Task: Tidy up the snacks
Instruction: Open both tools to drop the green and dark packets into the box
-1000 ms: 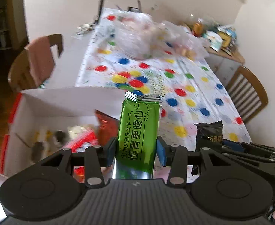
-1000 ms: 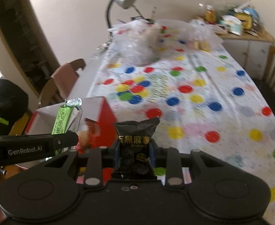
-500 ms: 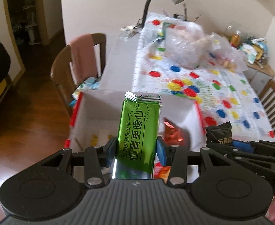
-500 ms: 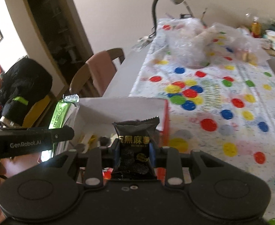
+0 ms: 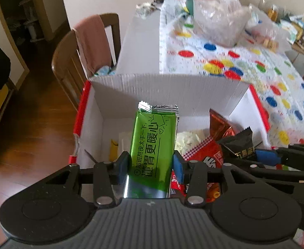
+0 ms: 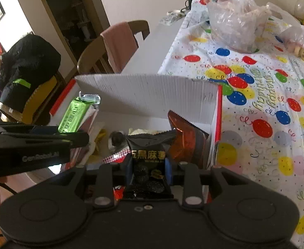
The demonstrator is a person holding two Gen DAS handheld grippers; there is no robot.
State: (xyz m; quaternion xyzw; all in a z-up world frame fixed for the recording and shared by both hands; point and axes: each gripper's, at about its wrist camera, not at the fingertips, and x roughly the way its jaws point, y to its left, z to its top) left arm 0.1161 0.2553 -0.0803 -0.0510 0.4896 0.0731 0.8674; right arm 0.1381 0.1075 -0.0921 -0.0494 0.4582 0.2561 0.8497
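Note:
My left gripper (image 5: 151,164) is shut on a green snack packet (image 5: 154,141) and holds it upright over the open white cardboard box (image 5: 166,87) with red edges. My right gripper (image 6: 147,168) is shut on a black snack packet (image 6: 147,159), also over the box. In the left wrist view the black packet (image 5: 238,143) and right gripper show at the right. In the right wrist view the green packet (image 6: 75,114) and left gripper show at the left. Inside the box lie a red packet (image 5: 201,151), an orange-brown packet (image 6: 185,139) and several other snacks.
The box stands at the table's near left edge. The table (image 6: 266,95) has a balloon-print cloth, with plastic bags (image 6: 235,14) at the far end. A wooden chair with a pink cloth (image 5: 89,41) stands left of the table, over wood floor (image 5: 27,134).
Both grippers have moved left and down with their packets, from over the table to over the open box; the box's inside now fills the lower view.

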